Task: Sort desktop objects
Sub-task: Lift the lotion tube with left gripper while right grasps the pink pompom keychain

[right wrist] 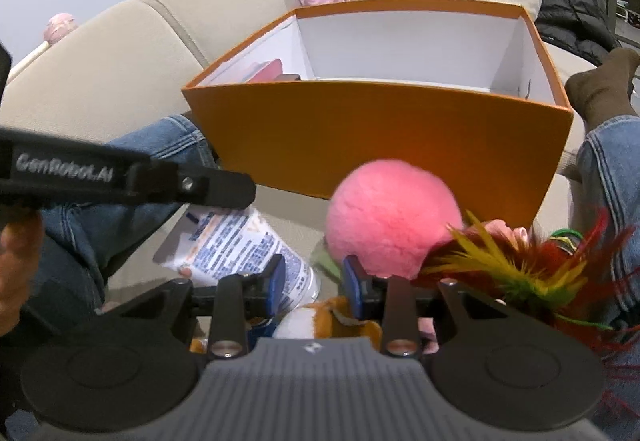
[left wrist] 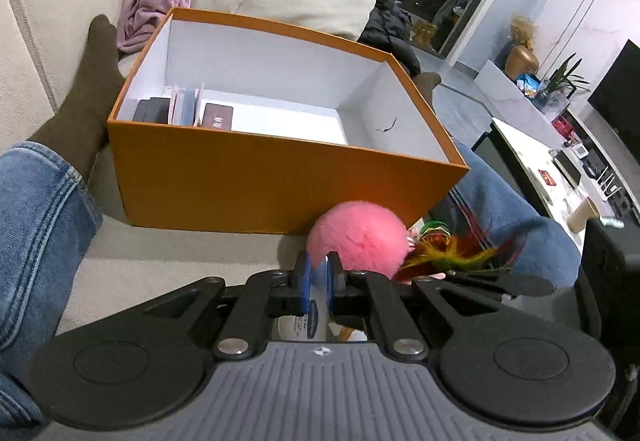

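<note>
Gripping: my left gripper (left wrist: 319, 268) pinches the fluffy pink pom-pom's (left wrist: 360, 239) edge.
Risk: fur slips before the orange cardboard box (left wrist: 280, 185).
Right gripper (right wrist: 314, 277): parted, empty.

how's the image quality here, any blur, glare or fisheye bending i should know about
Left wrist view: sharp on the orange box, dark vignette in the corners, walls and TV at the right edge bend. A reddish glow sits on the box wall just above the pink pompom. Right wrist view: the box's near wall bows strongly, the feathers and pompom look soft, and the other gripper's arm is slightly blurred.
</note>
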`<state>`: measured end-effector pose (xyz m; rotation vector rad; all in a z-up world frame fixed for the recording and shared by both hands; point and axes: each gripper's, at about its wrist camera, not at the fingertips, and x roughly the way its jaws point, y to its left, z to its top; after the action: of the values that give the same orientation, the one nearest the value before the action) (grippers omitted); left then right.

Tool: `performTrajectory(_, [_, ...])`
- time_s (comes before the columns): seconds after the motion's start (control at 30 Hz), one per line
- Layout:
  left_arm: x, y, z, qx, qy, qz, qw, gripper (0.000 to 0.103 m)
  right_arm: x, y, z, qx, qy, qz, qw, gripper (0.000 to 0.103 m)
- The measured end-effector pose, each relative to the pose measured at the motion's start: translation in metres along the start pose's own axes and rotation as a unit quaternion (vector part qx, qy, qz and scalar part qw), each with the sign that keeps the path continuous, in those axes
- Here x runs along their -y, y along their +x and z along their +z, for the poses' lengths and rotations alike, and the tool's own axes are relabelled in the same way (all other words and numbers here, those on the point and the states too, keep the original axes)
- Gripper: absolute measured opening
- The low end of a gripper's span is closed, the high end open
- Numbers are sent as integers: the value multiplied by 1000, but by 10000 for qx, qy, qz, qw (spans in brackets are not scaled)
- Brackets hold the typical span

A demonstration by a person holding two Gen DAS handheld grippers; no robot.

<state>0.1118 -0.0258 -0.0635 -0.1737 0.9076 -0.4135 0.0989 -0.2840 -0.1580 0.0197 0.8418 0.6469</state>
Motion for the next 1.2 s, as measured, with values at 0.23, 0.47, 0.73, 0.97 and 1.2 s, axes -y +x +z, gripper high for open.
performTrajectory(0.23, [10, 3, -15, -235, 91, 218, 9994, 19, 0, -3, -5, -4, -10, -38, 10000, 35])
performTrajectory(0.47, [9, 1, -20, -234, -22, 337, 9992, 19, 2, -9, -12, 40, -70, -142, 9999, 35])
performTrajectory(0.73, [4, -10, -13, 12, -43, 452, 9990, 13, 8, -27, -9, 331, -50, -305, 9990, 36])
performTrajectory(0.97, [-15, -26, -4, 262, -172, 770, 9965, 13, 2, -25, 4, 356, -420, -492, 9973, 37])
performTrajectory(1.2, [-27, -28, 3, 335, -294, 835, 9955, 13, 3, 8, 25, 48, -788, -918, 9926, 47])
